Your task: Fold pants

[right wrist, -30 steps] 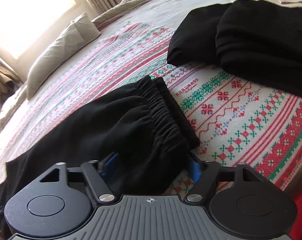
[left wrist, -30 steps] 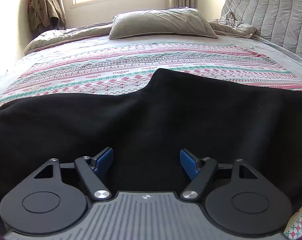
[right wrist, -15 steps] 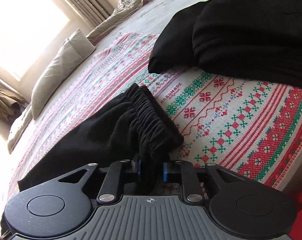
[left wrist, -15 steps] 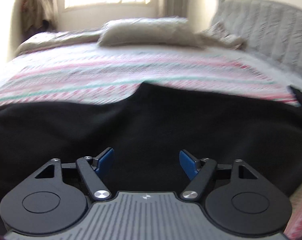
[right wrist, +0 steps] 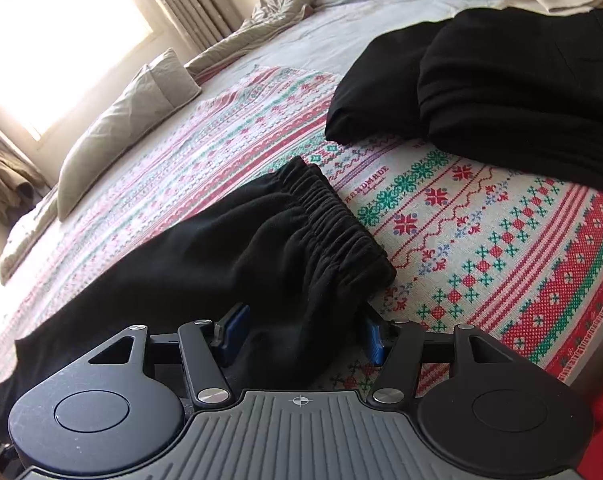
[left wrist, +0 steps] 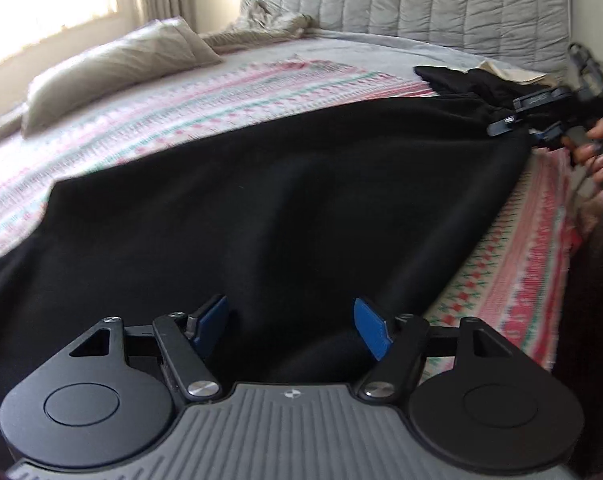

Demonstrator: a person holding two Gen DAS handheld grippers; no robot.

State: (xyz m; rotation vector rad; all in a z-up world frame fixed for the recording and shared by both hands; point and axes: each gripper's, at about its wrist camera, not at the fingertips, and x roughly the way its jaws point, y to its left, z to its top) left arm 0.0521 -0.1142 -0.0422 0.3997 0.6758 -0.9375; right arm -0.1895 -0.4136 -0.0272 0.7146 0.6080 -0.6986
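Observation:
Black pants (left wrist: 285, 200) lie spread along the near edge of a patterned bedspread (left wrist: 221, 96). My left gripper (left wrist: 291, 326) is open, its blue pads either side of the cloth at the pants' near edge. In the right wrist view the gathered elastic waistband (right wrist: 333, 228) lies just ahead of my right gripper (right wrist: 301, 334). It is open, with the pants' (right wrist: 205, 264) waist corner between its blue pads. The right gripper also shows in the left wrist view (left wrist: 541, 120) at the pants' far right end.
Folded black garments (right wrist: 501, 92) are stacked on the bedspread (right wrist: 481, 232) to the right, past the waistband. A grey pillow (right wrist: 133, 120) and a rumpled quilt lie near the window. A padded grey headboard (left wrist: 421, 8) stands behind. The bed's edge runs close by at right.
The right gripper was open, shut on the waistband corner half a second ago, and is open again. The left gripper's view has swung right along the pants; it stayed open.

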